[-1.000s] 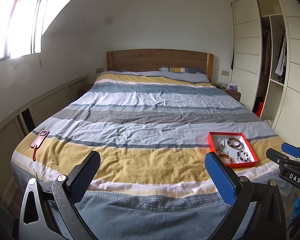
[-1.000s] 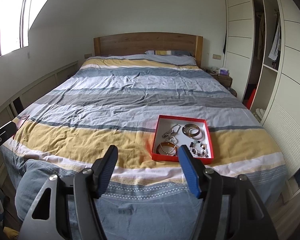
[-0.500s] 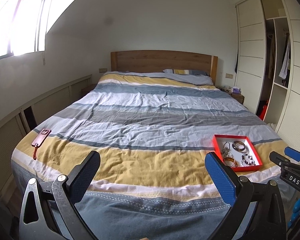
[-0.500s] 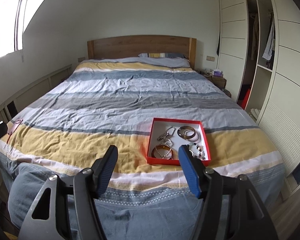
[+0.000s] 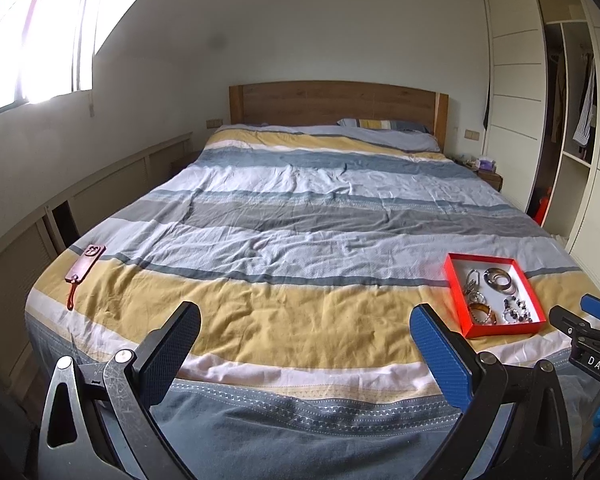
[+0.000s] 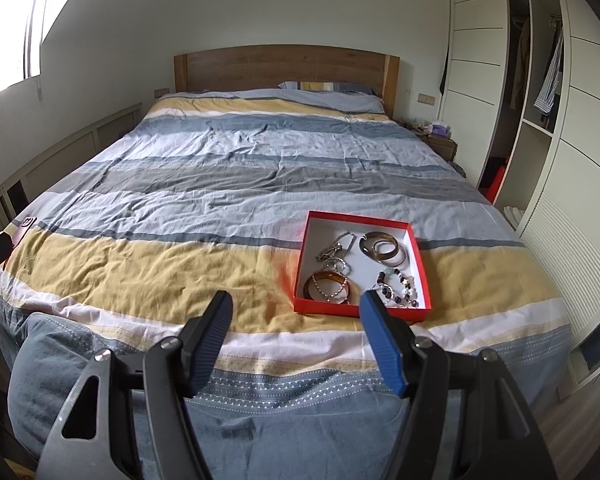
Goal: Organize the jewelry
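I've got both tools up over the foot of the bed w/ the striped yellow, blue and grey duvet (image 5: 300, 240), neither touching anything. Left gripper (image 5: 305, 344): jaws spread wide, nothing between them but bedding below. Right gripper (image 6: 296, 332): also spread wide, empty, and its blue right pad sits in front of the near edge of the shallow red cardboard tray w/ white inside (image 6: 418, 248), in line of sight only, not in contact as far as I can tell. That tray rests flat on the yellow band of the duvet, toward the right side of the bed near the foot; in left view it's at the far right (image 5: 456, 280), w/ the right tool's black tip poking in beside it. Inside the tray: amber bangle w/ a thin chain across it (image 6: 327, 286) at near left, dark bead bracelet (image 6: 396, 284) at near right, brown-and-metal bangles stacked (image 6: 382, 249) at far right, silver chain pieces (image 6: 336, 250) at far left, all loosely grouped, some overlapping. Over by the left edge of the bed lies a reddish-brown phone case w/ a strap (image 5: 85, 266), well apart from the tray. Wooden headboard (image 5: 338, 106) at far end.
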`<state>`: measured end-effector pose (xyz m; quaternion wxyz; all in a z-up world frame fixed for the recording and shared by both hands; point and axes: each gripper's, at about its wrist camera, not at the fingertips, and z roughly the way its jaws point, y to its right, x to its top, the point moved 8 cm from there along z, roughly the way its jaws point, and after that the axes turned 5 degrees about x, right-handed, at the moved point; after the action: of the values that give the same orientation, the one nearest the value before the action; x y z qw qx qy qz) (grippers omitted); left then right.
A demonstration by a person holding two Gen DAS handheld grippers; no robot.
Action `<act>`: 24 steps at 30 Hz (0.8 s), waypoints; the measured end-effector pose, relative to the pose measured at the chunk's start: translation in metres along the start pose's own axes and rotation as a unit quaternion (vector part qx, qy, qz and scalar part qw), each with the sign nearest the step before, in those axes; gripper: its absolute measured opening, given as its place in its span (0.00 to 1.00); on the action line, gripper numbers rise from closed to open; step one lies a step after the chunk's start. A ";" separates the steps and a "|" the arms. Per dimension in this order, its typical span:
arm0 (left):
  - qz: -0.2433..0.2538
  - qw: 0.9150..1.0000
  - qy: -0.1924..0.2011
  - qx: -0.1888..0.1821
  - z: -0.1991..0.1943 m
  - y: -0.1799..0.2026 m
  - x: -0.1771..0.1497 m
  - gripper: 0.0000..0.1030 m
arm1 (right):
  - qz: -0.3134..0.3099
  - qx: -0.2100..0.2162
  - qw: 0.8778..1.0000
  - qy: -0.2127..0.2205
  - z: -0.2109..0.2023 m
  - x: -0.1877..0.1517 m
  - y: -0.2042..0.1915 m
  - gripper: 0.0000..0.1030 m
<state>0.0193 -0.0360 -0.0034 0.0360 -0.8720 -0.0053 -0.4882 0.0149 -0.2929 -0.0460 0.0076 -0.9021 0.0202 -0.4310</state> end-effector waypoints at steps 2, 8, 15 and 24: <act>0.003 1.000 -0.005 0.002 0.005 0.002 -0.001 0.99 | 0.003 0.000 1.000 -0.006 0.006 -0.001 0.002 0.63; 0.022 0.999 -0.028 -0.001 0.022 0.010 -0.012 0.99 | 0.011 0.003 1.000 -0.027 0.024 -0.012 0.007 0.63; 0.034 0.997 -0.066 -0.003 0.045 0.015 -0.032 0.99 | 0.021 0.004 0.998 -0.059 0.048 -0.032 0.012 0.63; 0.040 0.993 -0.107 -0.003 0.069 0.019 -0.051 0.99 | 0.028 0.012 0.996 -0.087 0.071 -0.045 0.013 0.63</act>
<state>0.0526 -0.0485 -0.0837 0.0525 -0.9187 0.0274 -0.3904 0.0408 -0.3039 -0.1261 0.0319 -0.9351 0.0396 -0.3507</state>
